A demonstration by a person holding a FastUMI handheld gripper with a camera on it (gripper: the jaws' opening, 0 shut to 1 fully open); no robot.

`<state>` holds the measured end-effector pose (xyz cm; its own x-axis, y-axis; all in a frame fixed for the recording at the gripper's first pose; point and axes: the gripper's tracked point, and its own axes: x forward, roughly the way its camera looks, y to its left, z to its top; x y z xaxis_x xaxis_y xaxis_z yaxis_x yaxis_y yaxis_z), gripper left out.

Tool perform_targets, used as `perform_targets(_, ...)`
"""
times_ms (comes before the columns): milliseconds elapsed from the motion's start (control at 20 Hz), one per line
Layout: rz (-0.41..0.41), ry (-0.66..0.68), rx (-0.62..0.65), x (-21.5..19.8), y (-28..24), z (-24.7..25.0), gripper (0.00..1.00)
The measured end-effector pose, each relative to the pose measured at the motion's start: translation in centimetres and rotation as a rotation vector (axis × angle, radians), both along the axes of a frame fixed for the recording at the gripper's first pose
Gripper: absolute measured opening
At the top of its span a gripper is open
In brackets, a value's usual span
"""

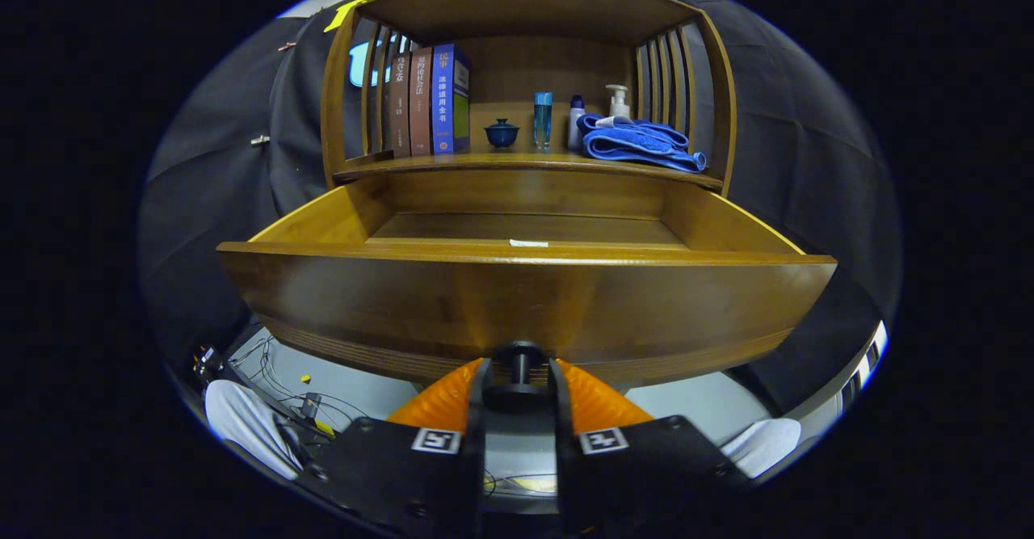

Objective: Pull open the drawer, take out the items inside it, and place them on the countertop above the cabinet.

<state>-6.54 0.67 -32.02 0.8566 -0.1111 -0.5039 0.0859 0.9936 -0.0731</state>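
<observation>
Black cloth wall, grey floor

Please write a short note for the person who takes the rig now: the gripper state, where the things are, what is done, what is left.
Gripper: shut on the drawer knob, one finger on each side of it.
Drawer: pulled well out. The visible part of its floor holds a small white slip; the near part is hidden behind the drawer front.
Countertop: carries books, a small blue lidded cup, a blue glass, two bottles and a folded blue towel.
Done: drawer opened.
Left: let go of the knob, check the drawer, move whatever is inside onto the countertop.
</observation>
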Motion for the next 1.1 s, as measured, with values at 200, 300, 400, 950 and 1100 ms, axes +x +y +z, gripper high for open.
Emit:
perform_targets(200,-0.002,-0.154,-0.007,-0.2,1.0,7.0,0.87)
perform_targets(300,0.009,-0.165,0.015,-0.4,1.5,9.3,1.00)
perform_targets(400,0.026,-0.165,0.020,1.1,1.8,11.5,1.00)
perform_targets(950,0.020,0.067,0.083,15.2,0.1,10.3,1.00)
perform_targets(1100,0.011,0.176,0.058,17.5,-0.8,7.2,1.00)
